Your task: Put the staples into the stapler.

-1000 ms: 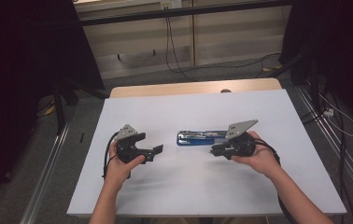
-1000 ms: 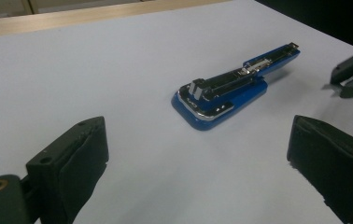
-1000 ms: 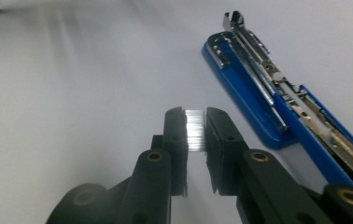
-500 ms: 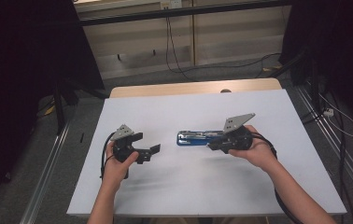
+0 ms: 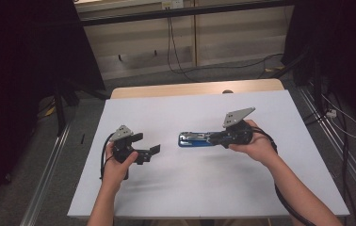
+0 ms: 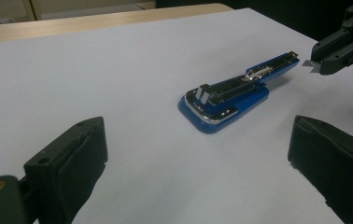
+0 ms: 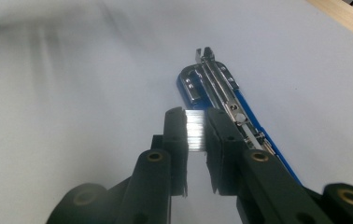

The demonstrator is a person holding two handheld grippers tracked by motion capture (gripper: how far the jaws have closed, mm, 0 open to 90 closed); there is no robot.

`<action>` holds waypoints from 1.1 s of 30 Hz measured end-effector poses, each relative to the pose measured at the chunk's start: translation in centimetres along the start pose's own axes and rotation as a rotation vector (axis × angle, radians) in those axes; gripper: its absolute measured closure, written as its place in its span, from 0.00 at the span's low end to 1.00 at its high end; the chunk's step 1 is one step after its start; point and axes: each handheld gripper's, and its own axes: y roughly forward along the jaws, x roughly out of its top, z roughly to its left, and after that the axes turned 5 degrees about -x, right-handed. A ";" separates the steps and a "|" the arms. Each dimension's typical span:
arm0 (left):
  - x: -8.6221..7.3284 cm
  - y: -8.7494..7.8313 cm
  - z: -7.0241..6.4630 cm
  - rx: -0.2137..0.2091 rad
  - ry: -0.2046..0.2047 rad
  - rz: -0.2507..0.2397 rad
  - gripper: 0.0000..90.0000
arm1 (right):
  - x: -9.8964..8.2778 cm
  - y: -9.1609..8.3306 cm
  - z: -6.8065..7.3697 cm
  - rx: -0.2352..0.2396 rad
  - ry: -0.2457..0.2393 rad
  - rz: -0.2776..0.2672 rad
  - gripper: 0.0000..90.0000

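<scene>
1. Stapler: blue, lying open near the middle of the white table, its metal staple channel exposed.
2. Our right gripper sits at the stapler's 3 o'clock end, its jaws nearly closed on a silvery strip of staples.
3. Our left gripper rests at 9 o'clock, apart from the stapler, jaws wide and holding nothing.
4. We judge that we are reloading: the strip hangs just beside the channel and is not yet in it.
5. Next, the strip likely needs lining up with the channel's length, then lowering in.
6. Open table surrounds the stapler; the nearest edge is at 6 o'clock, well clear.
</scene>
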 end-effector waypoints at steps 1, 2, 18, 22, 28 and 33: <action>0.0 0.0 0.0 -0.003 -0.001 -0.003 0.06 | 0.1 0.0 -0.1 -0.002 -0.002 0.000 0.88; 0.0 0.0 0.0 -0.003 0.002 -0.001 0.06 | 0.2 0.1 -0.1 0.002 -0.006 0.002 0.88; 0.1 0.4 -0.2 0.002 0.013 0.020 0.06 | 0.7 0.2 -2.1 0.009 -0.019 -0.006 0.88; 0.1 0.3 -0.3 0.003 0.015 0.022 0.06 | 0.8 0.5 -2.5 0.016 -0.020 -0.006 0.88; 0.1 0.4 -0.3 0.000 0.021 0.024 0.06 | 1.5 1.1 -2.5 0.025 -0.032 -0.008 0.88; 0.1 0.4 -0.2 0.002 0.017 0.026 0.06 | 2.2 1.8 -2.5 0.039 -0.053 -0.002 0.88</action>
